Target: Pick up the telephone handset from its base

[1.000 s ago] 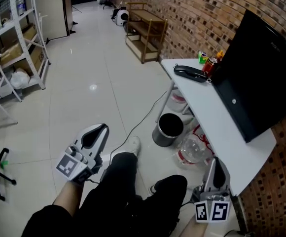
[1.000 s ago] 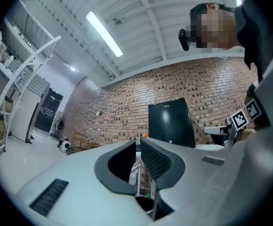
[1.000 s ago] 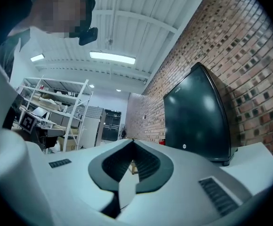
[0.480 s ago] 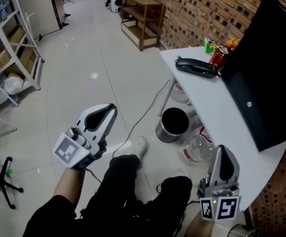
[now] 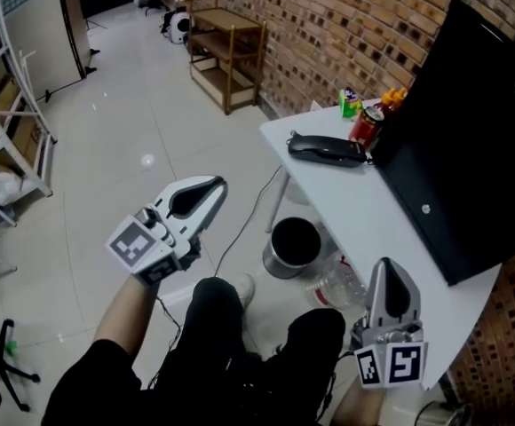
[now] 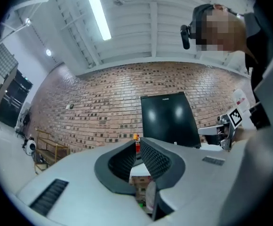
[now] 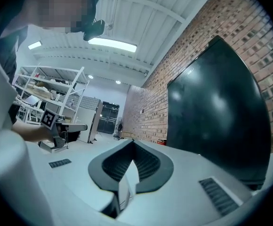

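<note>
1. One black bin (image 5: 295,245) stands under the white table (image 5: 364,211). Its inside is too dark to tell any contents.
2. Small white print on the black monitor (image 5: 471,122) is unreadable.
3. Left gripper (image 5: 215,186) and right gripper (image 5: 388,266) both have jaws pressed together, holding nothing.
4. Telephone handset (image 5: 327,149) lies at the table's far end, beside a red can (image 5: 365,124), well apart from both grippers.

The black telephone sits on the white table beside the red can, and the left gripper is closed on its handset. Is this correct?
No. The left gripper is closed on nothing; the head view shows it over the floor, apart from the white table. The handset lies on the black telephone beside the red can.
</note>
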{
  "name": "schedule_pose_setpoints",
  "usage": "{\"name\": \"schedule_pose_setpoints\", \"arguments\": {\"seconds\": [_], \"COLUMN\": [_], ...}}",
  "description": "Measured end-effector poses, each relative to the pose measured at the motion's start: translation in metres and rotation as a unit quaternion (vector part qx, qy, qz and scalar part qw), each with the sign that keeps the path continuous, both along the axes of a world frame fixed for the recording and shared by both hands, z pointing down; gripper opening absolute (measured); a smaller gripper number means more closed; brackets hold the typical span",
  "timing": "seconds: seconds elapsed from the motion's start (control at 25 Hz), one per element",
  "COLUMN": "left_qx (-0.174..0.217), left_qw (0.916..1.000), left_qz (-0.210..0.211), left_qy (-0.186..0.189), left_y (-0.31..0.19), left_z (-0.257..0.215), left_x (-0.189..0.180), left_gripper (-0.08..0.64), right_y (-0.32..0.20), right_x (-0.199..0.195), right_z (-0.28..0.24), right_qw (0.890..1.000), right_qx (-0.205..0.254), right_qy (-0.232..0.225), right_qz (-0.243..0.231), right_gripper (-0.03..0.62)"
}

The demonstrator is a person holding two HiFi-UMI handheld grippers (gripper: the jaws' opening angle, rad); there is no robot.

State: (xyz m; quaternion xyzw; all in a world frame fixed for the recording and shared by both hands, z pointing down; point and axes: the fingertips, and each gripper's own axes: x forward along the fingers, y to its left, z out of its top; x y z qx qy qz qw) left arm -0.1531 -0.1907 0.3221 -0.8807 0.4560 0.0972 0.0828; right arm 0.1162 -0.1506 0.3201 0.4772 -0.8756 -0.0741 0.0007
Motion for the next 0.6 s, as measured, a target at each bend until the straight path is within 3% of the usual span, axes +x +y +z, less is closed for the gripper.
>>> {"name": "schedule_pose_setpoints", "arguments": {"seconds": [0.32, 0.6], "left_qx": [-0.017, -0.017], "left_qw": [0.9987, 0.9963], "left_qz": [0.046, 0.082], "left_qy": [-0.01, -0.021], "left_y": [-0.068, -0.098], "left_z": [-0.001, -0.004], "left_x": [0.019, 0.031], "left_gripper": [0.034, 0.034], "right_y": [-0.046, -0.064], "right_x": [-0.001, 0.003], "right_z": [0.0, 0.003], "right_qw": [0.999, 0.997], "right_qx": [-0.019, -0.03], "right_qy": [-0.015, -0.021], "right_qz": [0.039, 0.068], "right_gripper": [0.009, 0.009]}}
